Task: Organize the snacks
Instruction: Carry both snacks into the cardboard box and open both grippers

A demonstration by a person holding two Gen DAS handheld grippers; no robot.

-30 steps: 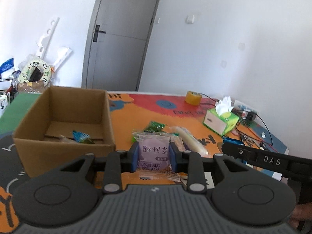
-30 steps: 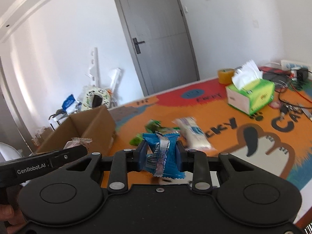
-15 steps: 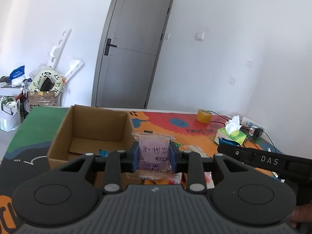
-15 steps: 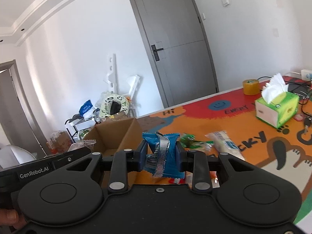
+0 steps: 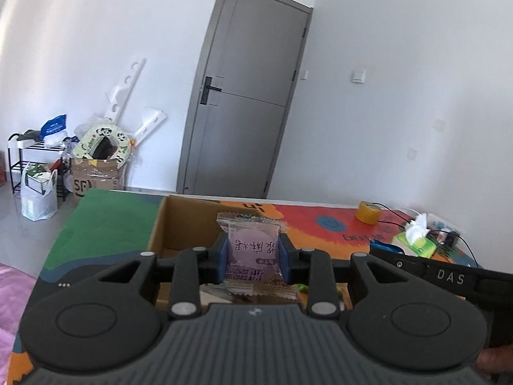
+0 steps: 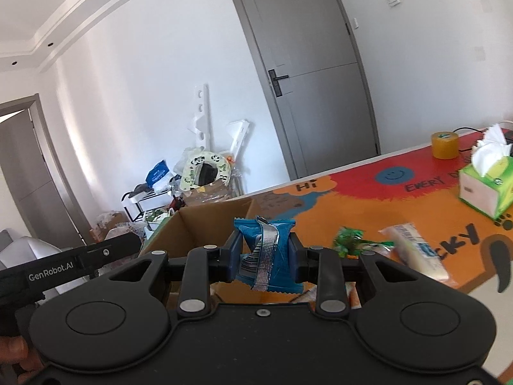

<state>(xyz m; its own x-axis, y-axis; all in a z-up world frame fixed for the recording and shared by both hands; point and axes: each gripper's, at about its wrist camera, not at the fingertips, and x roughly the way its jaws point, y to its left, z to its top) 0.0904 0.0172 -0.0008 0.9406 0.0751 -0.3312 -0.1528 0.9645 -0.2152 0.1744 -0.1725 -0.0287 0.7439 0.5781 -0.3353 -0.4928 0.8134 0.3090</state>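
Purple snack packet [image 5: 253, 250] sits clamped upright in the left gripper [image 5: 253, 256], raised in front of the open cardboard box [image 5: 179, 221]. Right gripper [image 6: 265, 258] pinches a blue snack packet [image 6: 266, 253] (silver seam facing the camera) beside that box [image 6: 205, 224]; green packet [image 6: 349, 240] and white packet [image 6: 416, 250] lie on the orange mat.

One cardboard box [image 6: 205, 224], one purple snack packet [image 5: 252, 250], one blue snack packet [image 6: 267, 253], one green packet [image 6: 349, 240], one white packet [image 6: 416, 253], one tissue box [image 6: 487, 189], one tape roll [image 6: 445, 145], two grippers.
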